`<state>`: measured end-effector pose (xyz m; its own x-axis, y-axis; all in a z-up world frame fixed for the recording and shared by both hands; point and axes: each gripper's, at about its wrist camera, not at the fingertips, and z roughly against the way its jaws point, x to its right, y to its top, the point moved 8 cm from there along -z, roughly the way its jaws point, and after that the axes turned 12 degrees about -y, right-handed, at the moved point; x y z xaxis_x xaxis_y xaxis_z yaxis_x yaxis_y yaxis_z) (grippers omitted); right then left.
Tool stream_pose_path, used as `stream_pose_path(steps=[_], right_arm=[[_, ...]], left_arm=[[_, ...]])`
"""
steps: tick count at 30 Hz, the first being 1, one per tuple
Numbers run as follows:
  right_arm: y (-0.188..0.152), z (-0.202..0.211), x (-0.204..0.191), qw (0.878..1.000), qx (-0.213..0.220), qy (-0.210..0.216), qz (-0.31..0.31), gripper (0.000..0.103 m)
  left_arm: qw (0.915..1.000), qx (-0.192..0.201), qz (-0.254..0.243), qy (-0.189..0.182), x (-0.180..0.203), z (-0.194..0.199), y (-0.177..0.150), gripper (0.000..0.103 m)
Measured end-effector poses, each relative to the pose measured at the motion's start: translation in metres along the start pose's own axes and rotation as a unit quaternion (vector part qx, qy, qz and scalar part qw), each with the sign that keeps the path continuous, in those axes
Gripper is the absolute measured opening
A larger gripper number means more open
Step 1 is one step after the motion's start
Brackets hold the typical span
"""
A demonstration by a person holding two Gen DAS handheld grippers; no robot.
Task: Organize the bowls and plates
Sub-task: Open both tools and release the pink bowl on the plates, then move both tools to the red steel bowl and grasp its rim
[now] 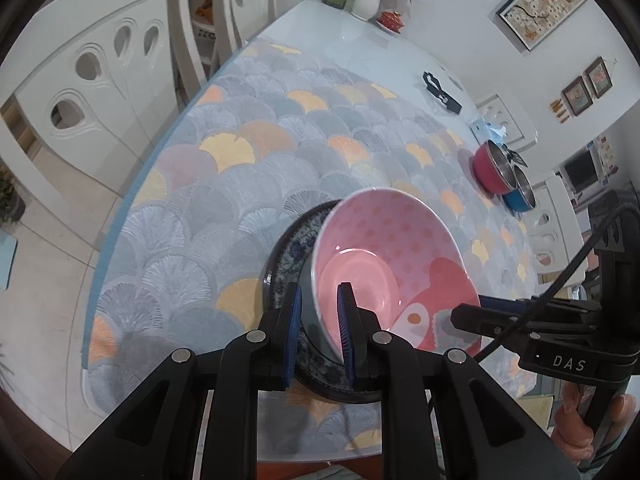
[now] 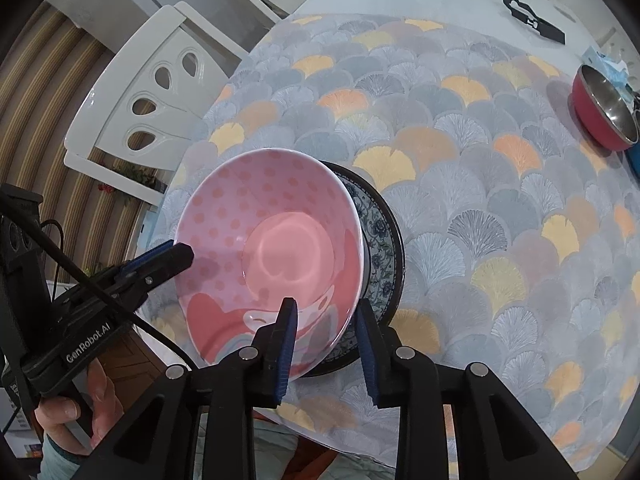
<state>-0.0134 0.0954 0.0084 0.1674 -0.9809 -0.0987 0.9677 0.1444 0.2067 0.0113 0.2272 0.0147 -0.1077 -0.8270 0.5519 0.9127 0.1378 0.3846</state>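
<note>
While pink bowl (image 1: 384, 264) sat tilted on patterned plate (image 2: 380, 236), left gripper (image 1: 320, 320) and right gripper (image 2: 326, 332) straddled its rim, fingers narrow, grip uncertain. Judged step: seating bowl. Next: level, release.

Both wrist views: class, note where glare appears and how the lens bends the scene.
Left wrist view: soft glare patch on the pink bowl base, chair and table edge curve strongly, corners vignetted black. Right wrist view: ring-shaped glare in the bowl's centre, tablecloth bulges outward, sharp throughout.
</note>
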Motion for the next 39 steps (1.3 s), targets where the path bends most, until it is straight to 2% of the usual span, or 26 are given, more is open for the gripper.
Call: stream_pose_path(steps=[11, 14, 22, 24, 26, 39], right_arm=[[-0.002, 0.015, 0.013, 1.000, 0.017, 0.008, -0.001, 0.030], [-0.003, 0.018, 0.020, 1.000, 0.019, 0.014, -0.005, 0.031], [-0.003, 0.026, 0.046, 0.999, 0.025, 0.022, -0.015, 0.032], [-0.003, 0.030, 0.056, 0.999, 0.028, 0.023, -0.021, 0.034], [-0.002, 0.032, 0.066, 0.999, 0.030, 0.024, -0.026, 0.034], [0.007, 0.057, 0.157, 0.993, 0.056, 0.022, -0.101, 0.035]], left_arm=[[0.9984, 0.049, 0.018, 0.020, -0.005, 0.025, 0.026, 0.016], [0.9979, 0.060, 0.013, 0.021, 0.004, 0.029, 0.034, 0.020], [0.9972, 0.069, -0.022, 0.019, 0.049, 0.021, 0.050, 0.021], [0.9969, 0.070, -0.031, 0.017, 0.061, 0.017, 0.054, 0.027], [0.9965, 0.072, -0.041, 0.014, 0.075, 0.014, 0.059, 0.028], [0.9933, 0.053, -0.102, -0.009, 0.164, -0.027, 0.086, 0.028]])
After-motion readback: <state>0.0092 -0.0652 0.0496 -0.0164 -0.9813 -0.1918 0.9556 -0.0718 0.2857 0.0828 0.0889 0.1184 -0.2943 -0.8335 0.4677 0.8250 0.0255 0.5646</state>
